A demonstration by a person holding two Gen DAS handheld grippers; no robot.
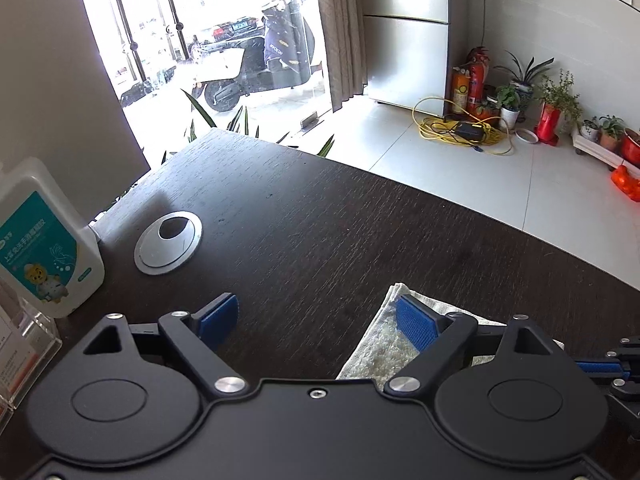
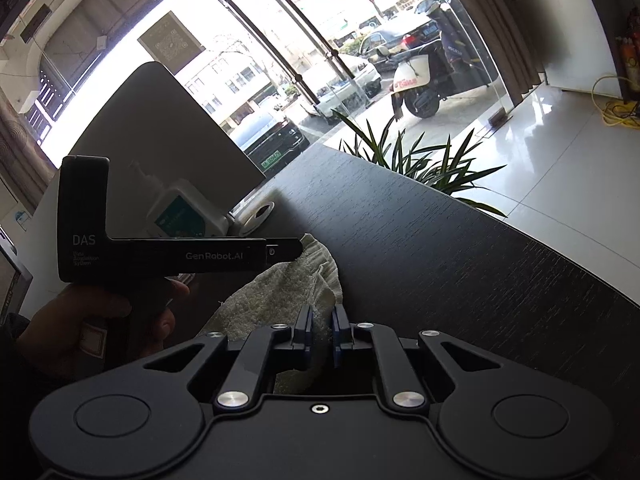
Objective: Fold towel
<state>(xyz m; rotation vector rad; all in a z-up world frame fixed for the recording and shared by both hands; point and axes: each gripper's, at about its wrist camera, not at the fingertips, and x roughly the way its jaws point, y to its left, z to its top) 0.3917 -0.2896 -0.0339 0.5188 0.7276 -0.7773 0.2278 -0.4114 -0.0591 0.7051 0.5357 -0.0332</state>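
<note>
A folded off-white towel [image 1: 384,344] lies on the dark wood table [image 1: 320,220]. My left gripper [image 1: 320,316] is open; its right blue pad [image 1: 416,322] rests over the towel's left end, its left pad [image 1: 218,316] is over bare table. In the right wrist view the towel [image 2: 288,288] is bunched and lifted, and my right gripper [image 2: 321,330] is shut on its near edge. The left gripper's black body [image 2: 180,256], held in a hand, sits to the towel's left.
A white sanitizer bottle [image 1: 44,240] and a clear acrylic holder [image 1: 24,352] stand at the table's left. A silver cable grommet [image 1: 168,242] is set in the tabletop. A grey panel [image 2: 160,148] rises behind. The table's curved far edge borders tiled floor.
</note>
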